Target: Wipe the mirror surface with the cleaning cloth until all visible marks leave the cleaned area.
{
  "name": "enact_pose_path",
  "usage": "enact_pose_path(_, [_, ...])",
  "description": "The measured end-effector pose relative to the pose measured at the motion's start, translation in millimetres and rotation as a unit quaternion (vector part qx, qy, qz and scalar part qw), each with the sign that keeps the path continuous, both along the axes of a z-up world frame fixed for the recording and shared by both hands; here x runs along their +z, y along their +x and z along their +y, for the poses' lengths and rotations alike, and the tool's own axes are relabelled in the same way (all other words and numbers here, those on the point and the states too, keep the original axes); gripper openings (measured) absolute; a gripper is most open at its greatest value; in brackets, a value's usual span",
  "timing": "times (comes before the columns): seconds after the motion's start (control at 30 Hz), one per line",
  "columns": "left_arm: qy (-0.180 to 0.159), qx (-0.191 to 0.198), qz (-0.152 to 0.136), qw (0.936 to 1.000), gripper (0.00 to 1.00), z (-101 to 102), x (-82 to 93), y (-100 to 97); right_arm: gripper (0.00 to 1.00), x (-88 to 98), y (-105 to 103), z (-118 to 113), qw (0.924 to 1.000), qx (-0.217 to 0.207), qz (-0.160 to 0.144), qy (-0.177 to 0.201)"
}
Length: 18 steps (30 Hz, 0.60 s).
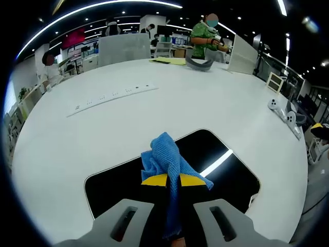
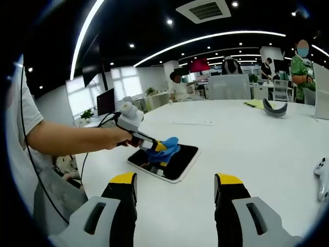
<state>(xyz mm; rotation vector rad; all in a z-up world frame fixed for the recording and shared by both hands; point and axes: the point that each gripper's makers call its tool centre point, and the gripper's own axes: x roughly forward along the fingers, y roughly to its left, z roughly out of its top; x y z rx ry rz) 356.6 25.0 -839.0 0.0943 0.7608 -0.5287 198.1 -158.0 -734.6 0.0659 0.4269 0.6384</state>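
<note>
Left gripper view: the left gripper is clenched on the blue cleaning cloth, its yellow tips pinching the bunched fabric over the dark mirror, which lies flat on the white table. In the right gripper view, the right gripper hangs released with jaws wide apart, near the mirror's edge and clear of it.

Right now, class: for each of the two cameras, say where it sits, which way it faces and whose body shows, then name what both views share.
Left gripper view: rides the left tongs, looking down at the blue cloth they clamp over the mirror.
Right gripper view: rides the open right tongs, facing across the white table; the person's forearm shows.
Shared: cloth, mirror, table.
</note>
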Motion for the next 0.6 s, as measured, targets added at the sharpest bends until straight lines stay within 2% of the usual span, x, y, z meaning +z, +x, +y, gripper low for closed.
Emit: enact_pose_path(0.6, [-0.004,-0.007,-0.002,1.0,0.04,-11.7,0.0,12.9,0.59,-2.0,2.5,-4.1,1.0,-0.008,0.002,0.001])
